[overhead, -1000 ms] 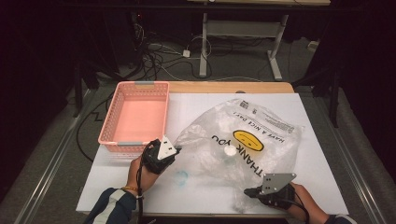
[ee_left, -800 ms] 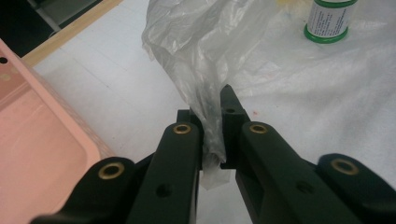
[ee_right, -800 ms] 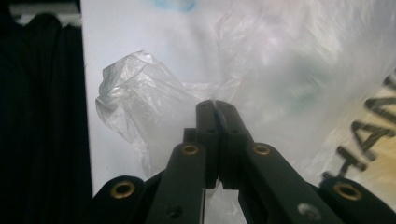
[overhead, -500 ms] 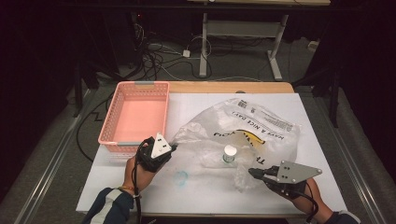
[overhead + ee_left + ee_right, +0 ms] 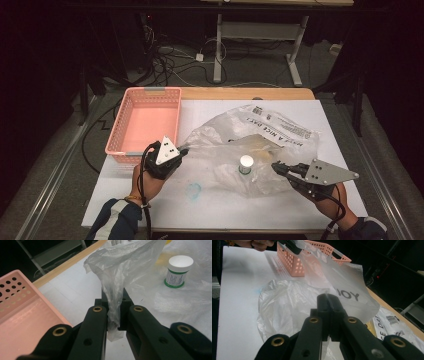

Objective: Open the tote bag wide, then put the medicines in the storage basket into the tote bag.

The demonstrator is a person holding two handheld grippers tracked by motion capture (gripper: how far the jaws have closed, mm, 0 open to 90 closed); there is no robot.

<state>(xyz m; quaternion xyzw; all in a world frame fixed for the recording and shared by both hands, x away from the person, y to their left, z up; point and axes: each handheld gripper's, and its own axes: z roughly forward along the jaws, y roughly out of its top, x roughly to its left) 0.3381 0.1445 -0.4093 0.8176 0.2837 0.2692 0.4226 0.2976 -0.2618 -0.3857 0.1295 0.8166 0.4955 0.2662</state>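
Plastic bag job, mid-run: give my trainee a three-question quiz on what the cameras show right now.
1. True or false: the left gripper is shut on a bunched edge of the plastic bag.
2. What stands upright near the bag's middle? A) a small white-capped jar B) a glass cup C) a spoon
3. Which side of the bag does the pink basket sit on in the high view?

Key:
1. True; the film runs between its jaws.
2. A, the white-capped jar, green-banded at its base.
3. The left, beside the left gripper. The right gripper pinches the bag's opposite edge.
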